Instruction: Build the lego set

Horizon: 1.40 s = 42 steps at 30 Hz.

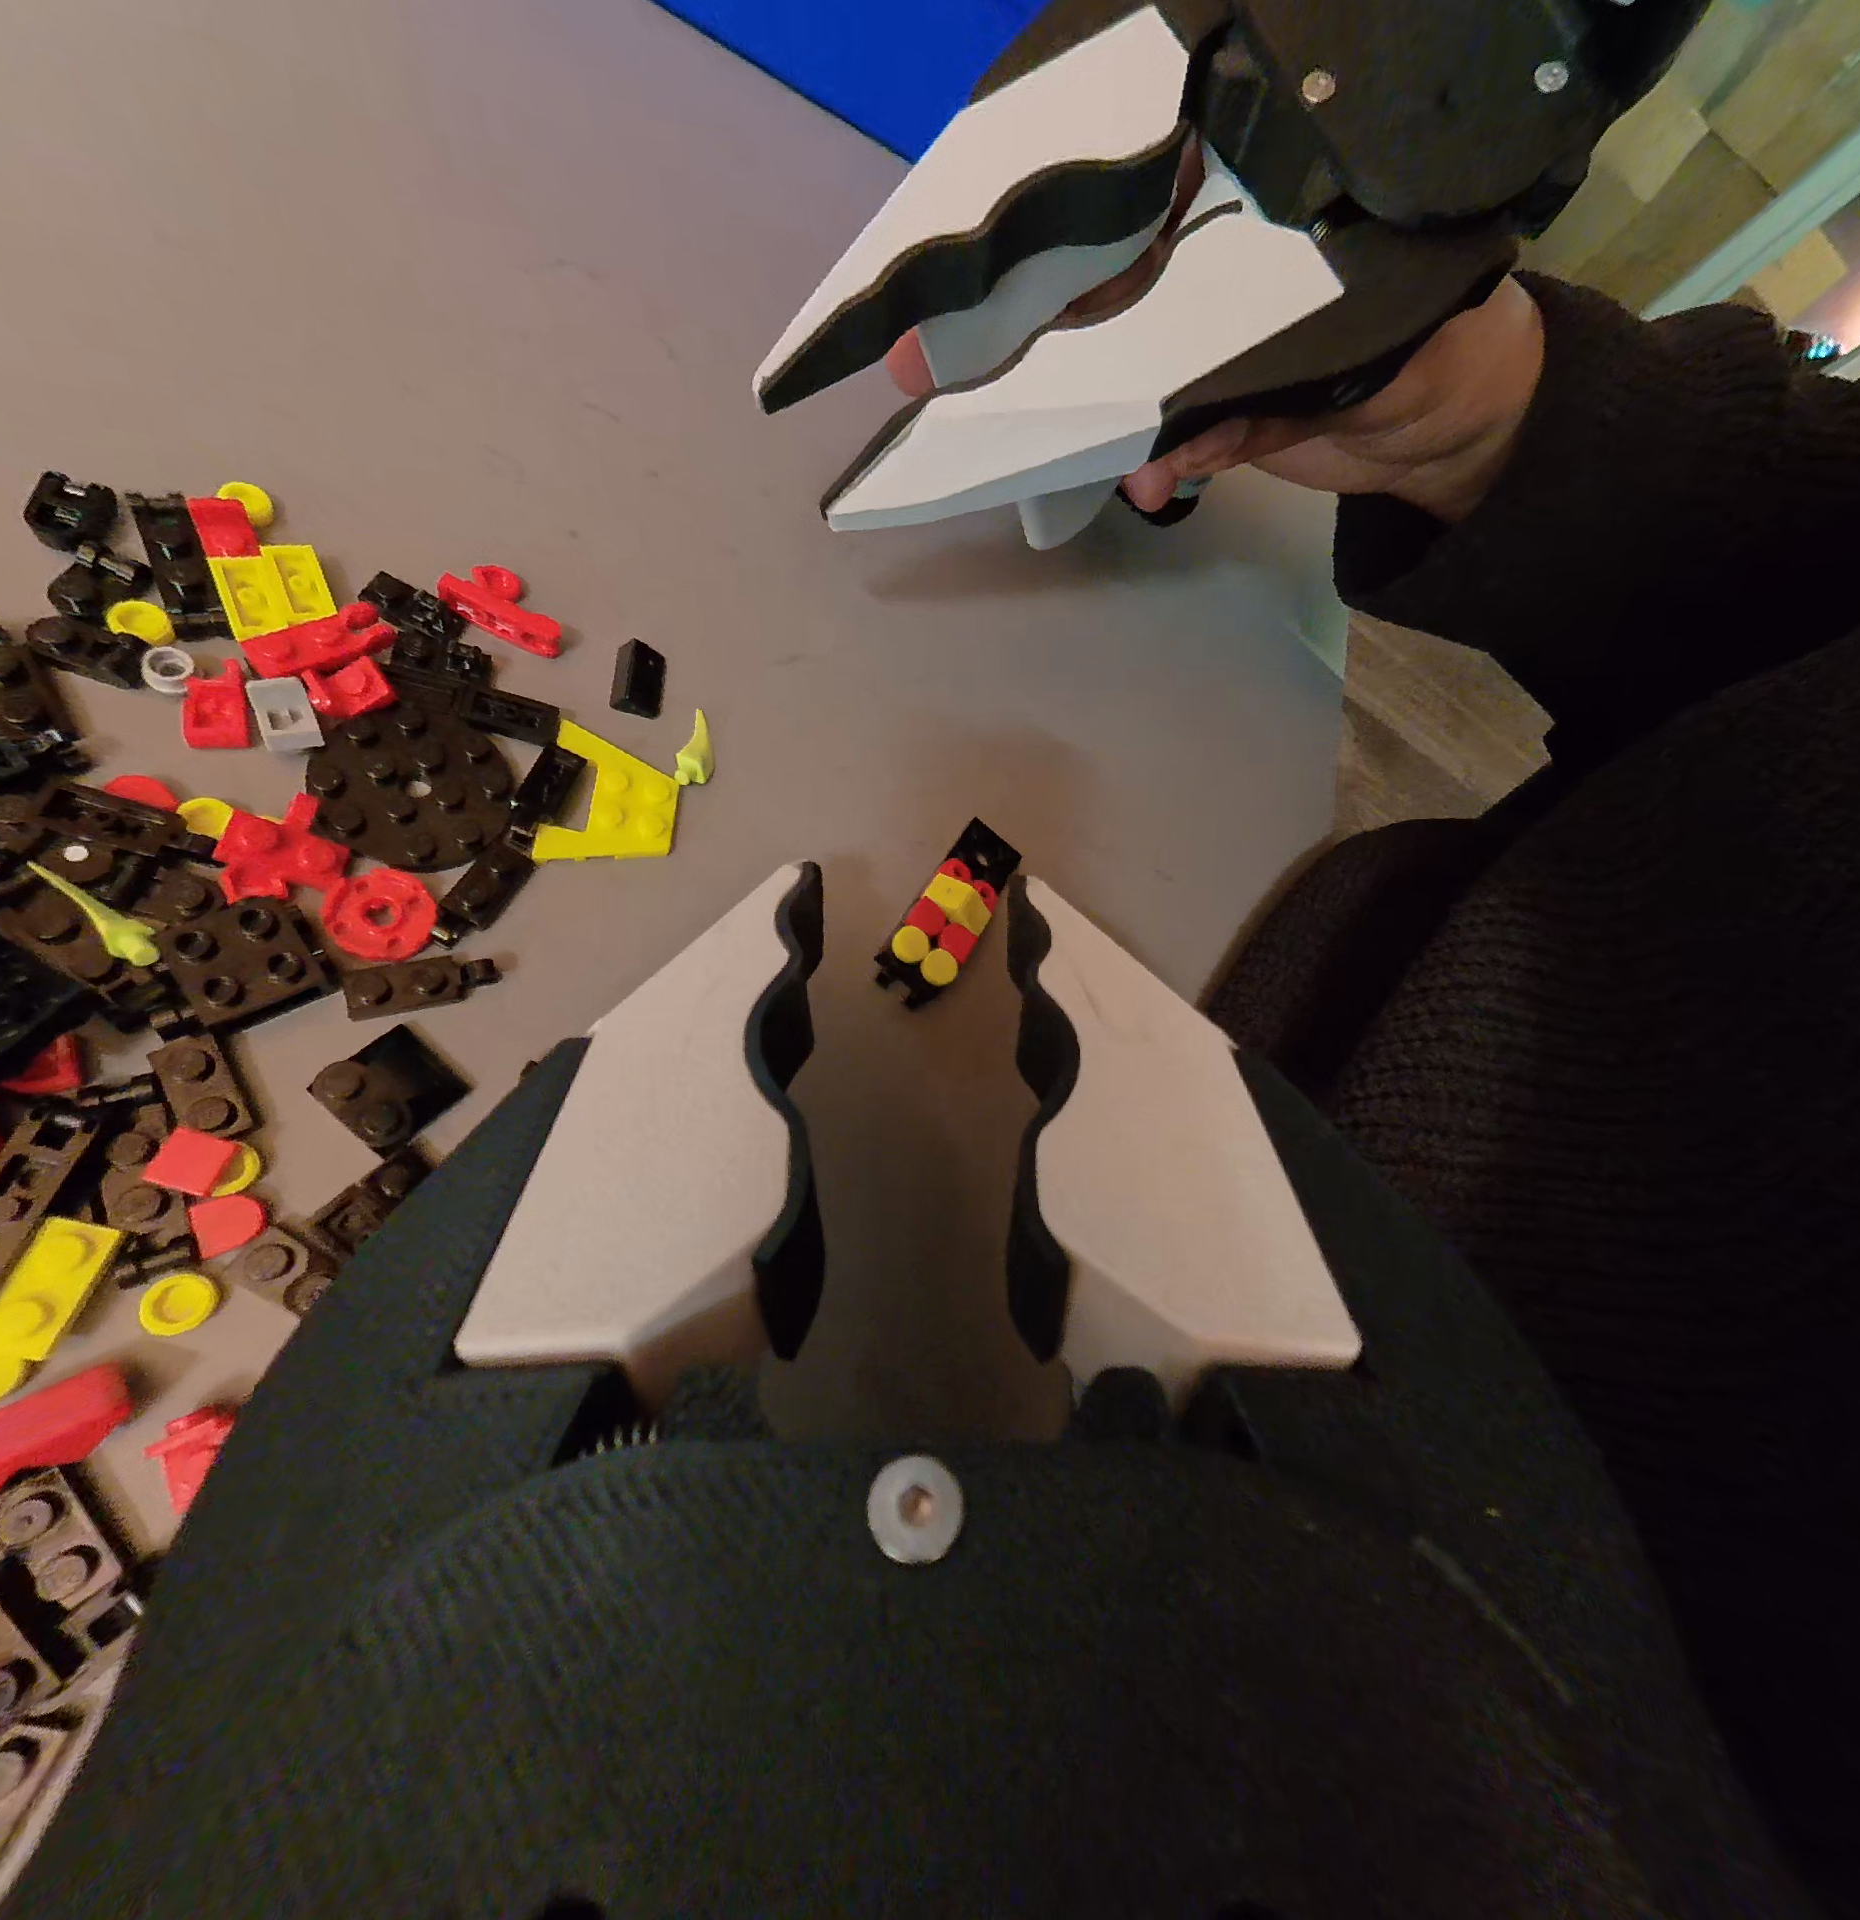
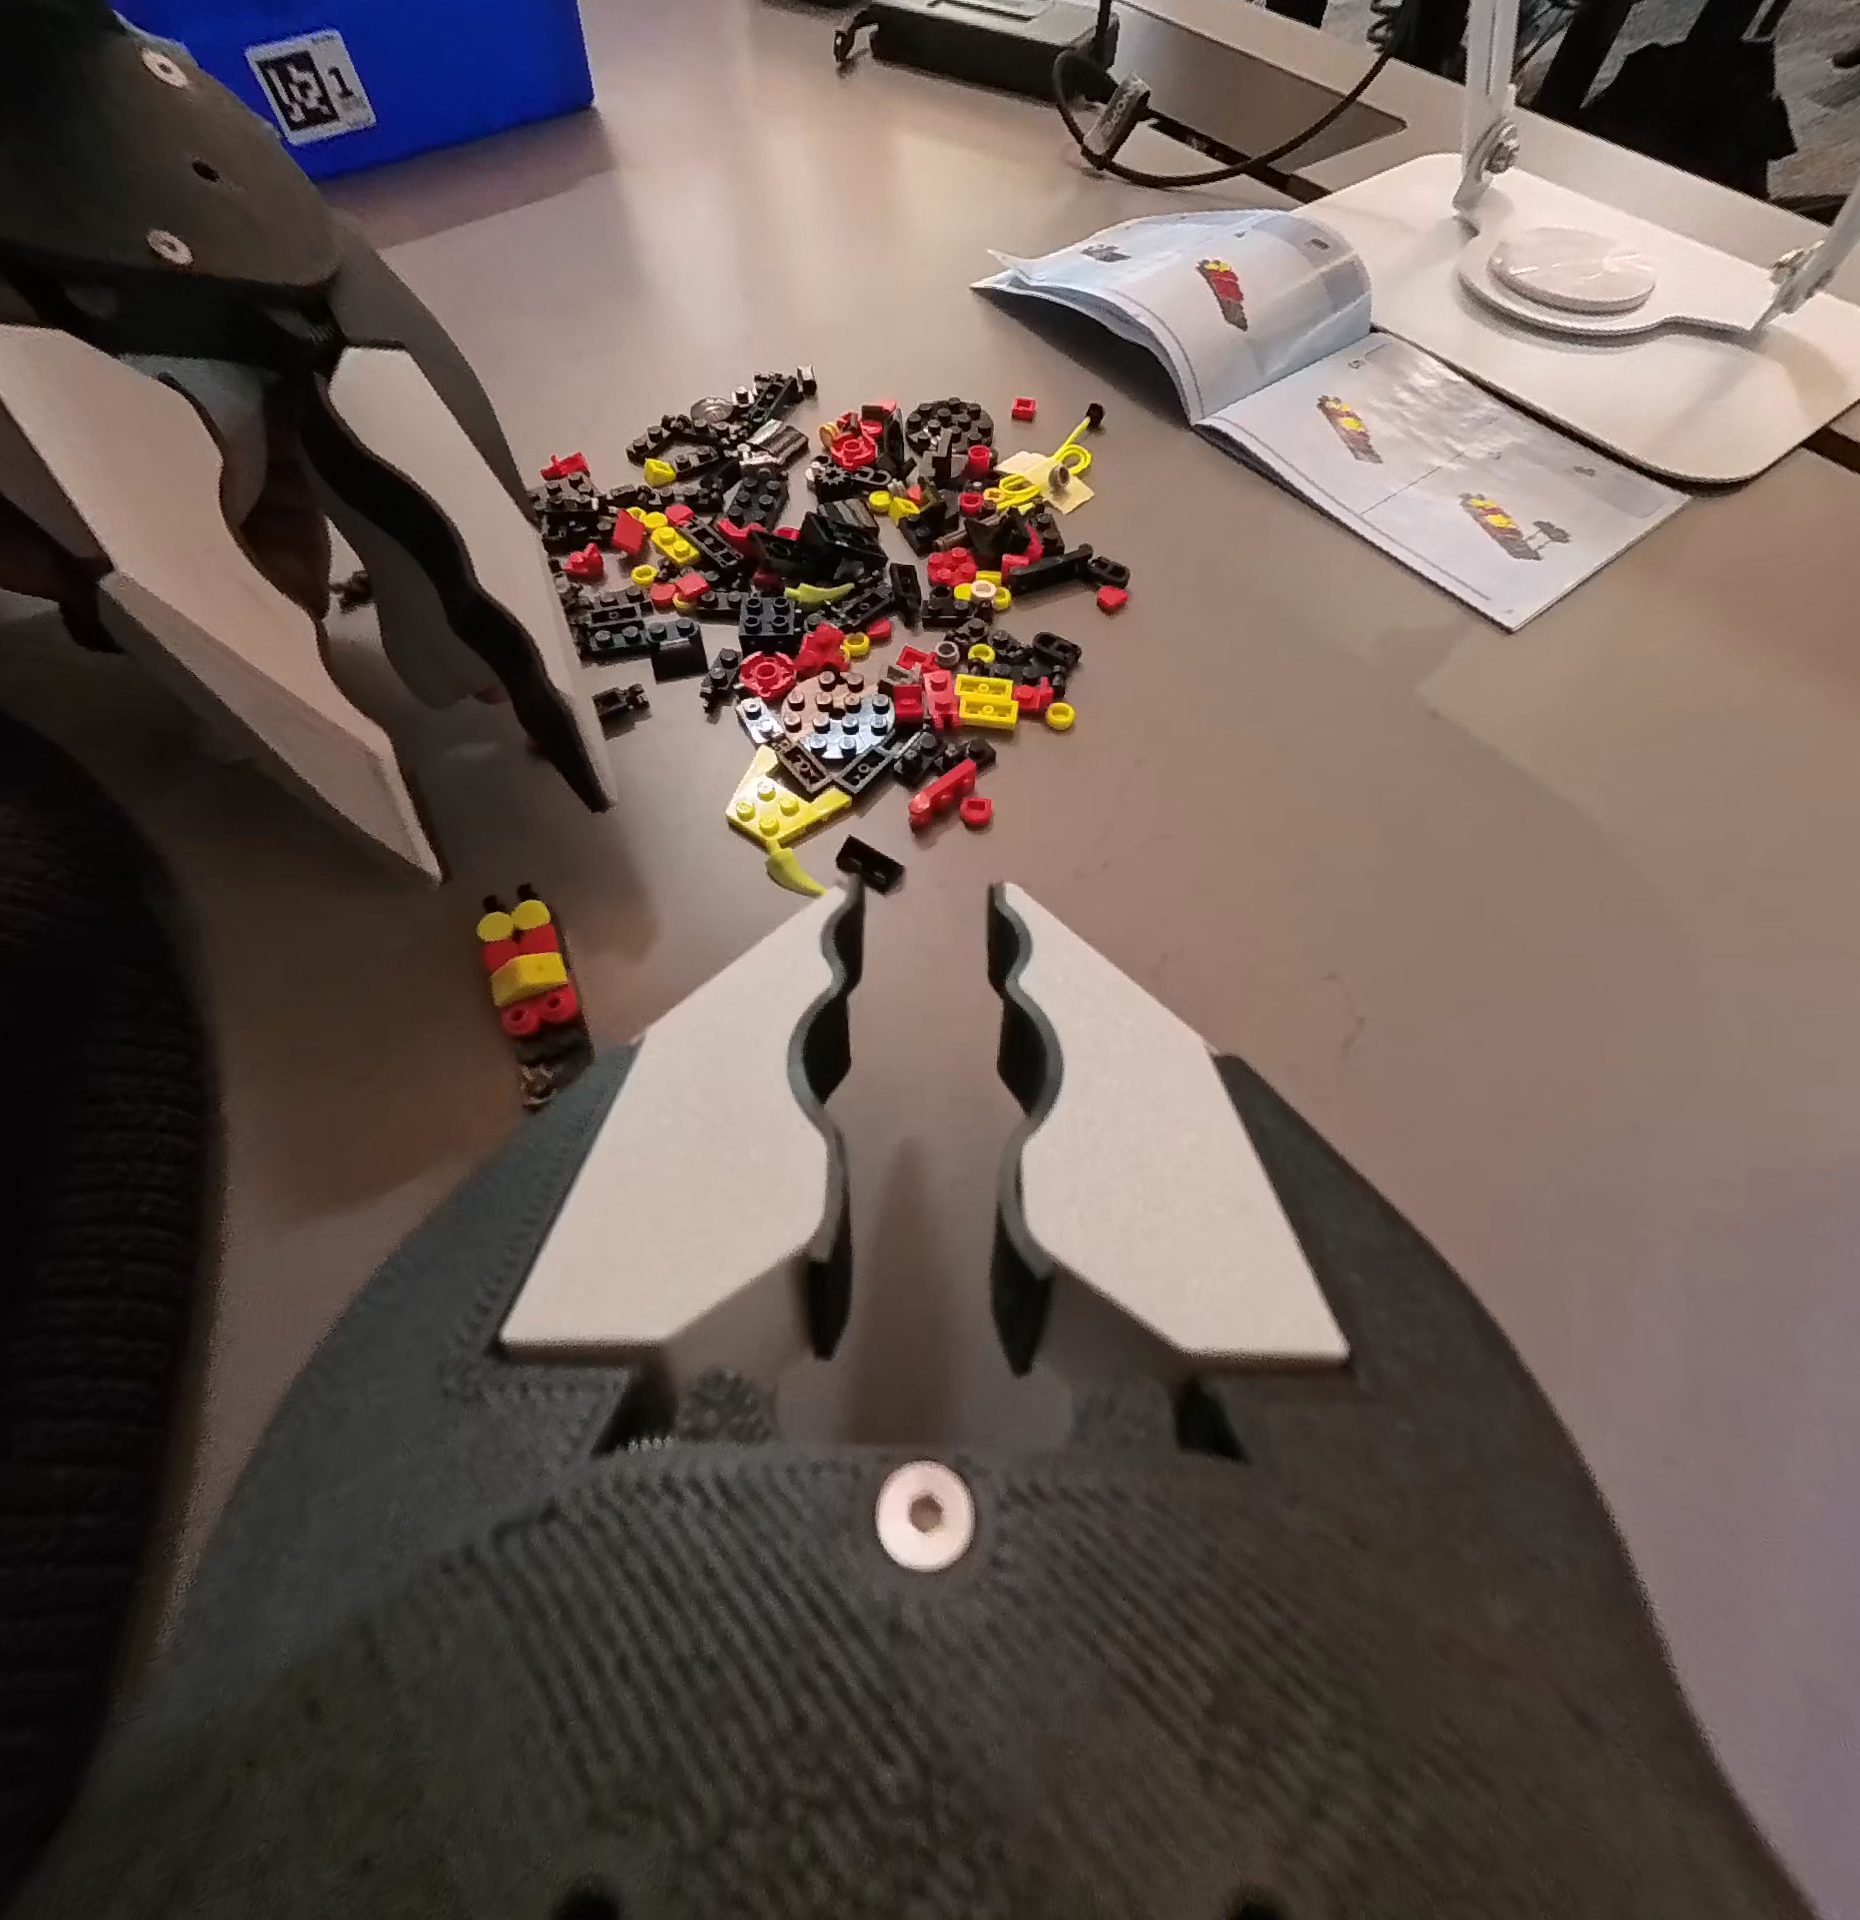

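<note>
A small built piece of black, red and yellow bricks lies on the grey table near its front edge; it also shows in the right wrist view. My left gripper is open and empty, its tips on either side of the built piece, just above it. My right gripper is open and empty over bare table, just short of a small black brick. A pile of loose black, red and yellow bricks lies beyond it. In the left wrist view the right gripper hovers above the table.
An open instruction booklet lies at the right rear, beside a white stand base. A blue bin stands at the far left. Cables lie at the back. The table's front edge is close to the built piece. A dark-sleeved arm holds the right gripper. The left gripper's tips are roughly 9 cm from the right gripper's.
</note>
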Each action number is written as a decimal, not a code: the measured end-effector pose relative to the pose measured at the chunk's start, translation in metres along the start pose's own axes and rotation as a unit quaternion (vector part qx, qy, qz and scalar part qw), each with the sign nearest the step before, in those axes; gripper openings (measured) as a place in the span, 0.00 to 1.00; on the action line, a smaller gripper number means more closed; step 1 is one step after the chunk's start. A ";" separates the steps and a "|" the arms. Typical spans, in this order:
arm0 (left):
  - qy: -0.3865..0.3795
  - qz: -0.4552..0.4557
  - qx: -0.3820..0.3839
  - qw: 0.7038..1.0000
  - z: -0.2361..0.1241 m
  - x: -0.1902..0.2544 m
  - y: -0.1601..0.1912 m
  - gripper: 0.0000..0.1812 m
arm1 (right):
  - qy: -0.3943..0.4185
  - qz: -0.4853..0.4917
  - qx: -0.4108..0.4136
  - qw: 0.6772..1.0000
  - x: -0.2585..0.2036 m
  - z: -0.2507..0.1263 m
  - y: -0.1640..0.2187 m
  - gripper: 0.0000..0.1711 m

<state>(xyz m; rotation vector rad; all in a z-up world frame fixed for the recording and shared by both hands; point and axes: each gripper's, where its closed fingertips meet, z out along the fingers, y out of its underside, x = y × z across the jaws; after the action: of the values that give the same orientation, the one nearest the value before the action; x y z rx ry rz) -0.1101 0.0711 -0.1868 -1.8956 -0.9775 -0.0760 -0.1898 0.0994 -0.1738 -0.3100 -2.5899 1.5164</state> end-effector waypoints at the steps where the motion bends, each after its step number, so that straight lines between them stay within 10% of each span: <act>1: 0.000 -0.002 0.000 1.000 0.000 0.000 0.000 0.19 | 0.006 0.001 -0.003 1.000 0.002 0.000 0.001 0.13; 15: 0.004 -0.005 0.004 1.000 -0.001 0.000 -0.001 0.18 | 0.060 0.059 -0.016 0.996 0.029 -0.001 0.010 0.20; 20: 0.007 -0.009 0.006 1.000 -0.002 0.001 -0.002 0.18 | 0.054 0.053 -0.027 0.997 0.026 0.002 0.013 0.07; 26: 0.011 -0.023 0.012 1.000 -0.002 0.000 -0.004 0.18 | 0.085 0.095 0.011 0.992 0.028 0.015 -0.012 0.18; 42: 0.023 -0.034 0.021 0.999 -0.007 0.003 -0.006 0.18 | 0.084 0.099 -0.083 0.988 0.004 0.070 -0.002 0.04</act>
<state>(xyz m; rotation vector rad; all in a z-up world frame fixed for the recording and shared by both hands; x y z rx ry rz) -0.1096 0.0692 -0.1776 -1.8150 -1.0045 -0.1364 -0.2086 0.0399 -0.2063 -0.7002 -2.6174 1.2649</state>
